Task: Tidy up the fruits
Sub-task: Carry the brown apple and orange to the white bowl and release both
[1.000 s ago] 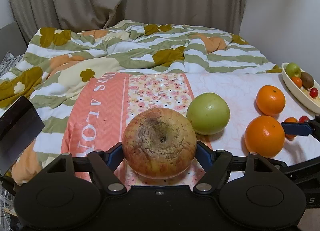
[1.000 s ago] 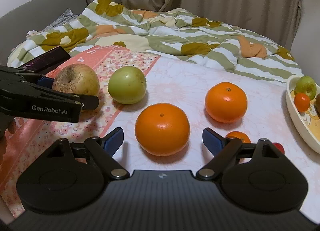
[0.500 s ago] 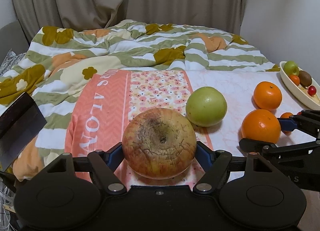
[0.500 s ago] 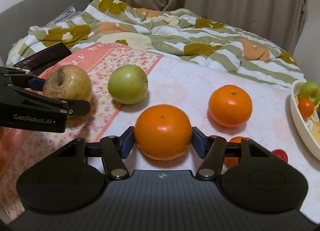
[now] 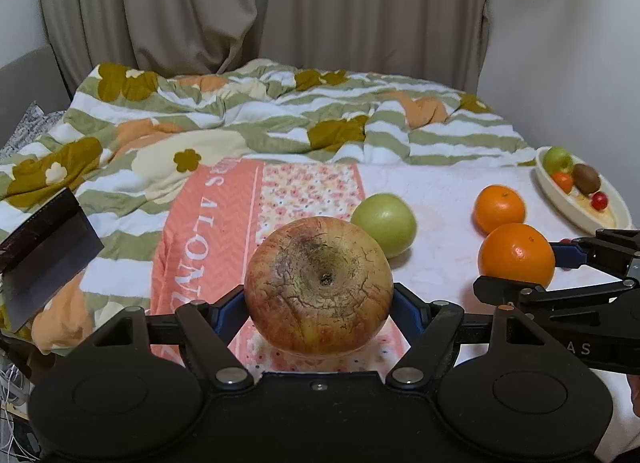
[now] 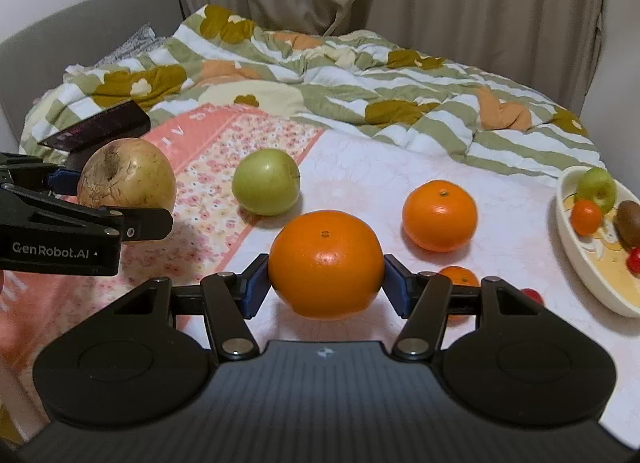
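Since a second ago, the right hand-held gripper [image 6: 326, 283] has closed its blue pads on the near orange [image 6: 326, 265] at lower centre; it stood open around it before. Both fruits now sit higher against the bedding than half a second ago, so both look lifted. The left hand-held gripper [image 5: 319, 313] still clamps the brown apple [image 5: 319, 287], low in the middle of its frame.

Little looks sorted so far: the dish [image 6: 576, 259] at the right edge holds only a few small fruits. Left on the bed [image 6: 500, 223] are the green apple [image 6: 266, 182], a second orange [image 6: 439, 215] and two small fruits behind the right pad.

The brown apple's skin is dull, cracked and wrinkled; the oranges are glossy and pebbled, the green apple smooth, the dish a glazed oval.
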`<state>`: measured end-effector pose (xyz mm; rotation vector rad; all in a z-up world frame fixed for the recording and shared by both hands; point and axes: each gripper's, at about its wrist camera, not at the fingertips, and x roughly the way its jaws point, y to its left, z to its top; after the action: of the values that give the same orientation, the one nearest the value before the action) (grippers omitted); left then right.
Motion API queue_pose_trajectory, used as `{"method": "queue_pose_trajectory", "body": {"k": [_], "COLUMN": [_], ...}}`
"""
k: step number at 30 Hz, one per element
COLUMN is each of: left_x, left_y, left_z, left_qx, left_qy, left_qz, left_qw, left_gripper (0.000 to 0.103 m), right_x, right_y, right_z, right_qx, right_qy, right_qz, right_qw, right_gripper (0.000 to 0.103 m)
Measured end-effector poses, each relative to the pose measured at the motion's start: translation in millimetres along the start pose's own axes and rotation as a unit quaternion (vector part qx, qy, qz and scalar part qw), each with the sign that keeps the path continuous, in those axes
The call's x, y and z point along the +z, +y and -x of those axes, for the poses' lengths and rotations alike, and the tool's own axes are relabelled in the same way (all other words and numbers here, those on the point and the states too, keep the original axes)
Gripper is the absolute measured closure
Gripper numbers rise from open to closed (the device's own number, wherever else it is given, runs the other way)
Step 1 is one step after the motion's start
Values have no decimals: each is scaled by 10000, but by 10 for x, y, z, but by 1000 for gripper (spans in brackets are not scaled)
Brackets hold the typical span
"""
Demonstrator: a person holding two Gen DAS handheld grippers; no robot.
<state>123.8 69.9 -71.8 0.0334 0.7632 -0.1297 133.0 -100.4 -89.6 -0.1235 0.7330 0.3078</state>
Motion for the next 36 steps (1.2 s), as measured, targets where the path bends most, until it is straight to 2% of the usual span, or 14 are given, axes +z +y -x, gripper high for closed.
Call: {"method": "queue_pose_trajectory", "body": {"k": [11, 18, 22, 28, 36], "left_x": [156, 312, 376, 436, 499], "left_y": [-297, -742, -1130, -1742, -2407], "left_z": [605, 809, 861, 815, 559], "left_qx": [-52, -151, -153, -154, -93], "left_qy": [-429, -550, -587, -591, -537], "left_qz": [-63, -84, -92, 170, 303], "left_qw": [9990, 9983, 9981, 9980, 9981], "left_gripper": [25, 25, 25, 25, 25], "right_x": [39, 8, -38, -88, -162], "right_y": [-279, -745, -1093, -1688, -2445], "right_z": [721, 1149, 1331, 1516, 1509], "right_qx": [-77, 21, 74, 127, 104], "right_qy": [-204, -306, -343, -378, -400], "right_qz": [-445, -630, -583, -327, -94], "right_qw": [9988, 9975, 9977, 9987, 9991], "right_gripper": [28, 28, 28, 28, 28]}}
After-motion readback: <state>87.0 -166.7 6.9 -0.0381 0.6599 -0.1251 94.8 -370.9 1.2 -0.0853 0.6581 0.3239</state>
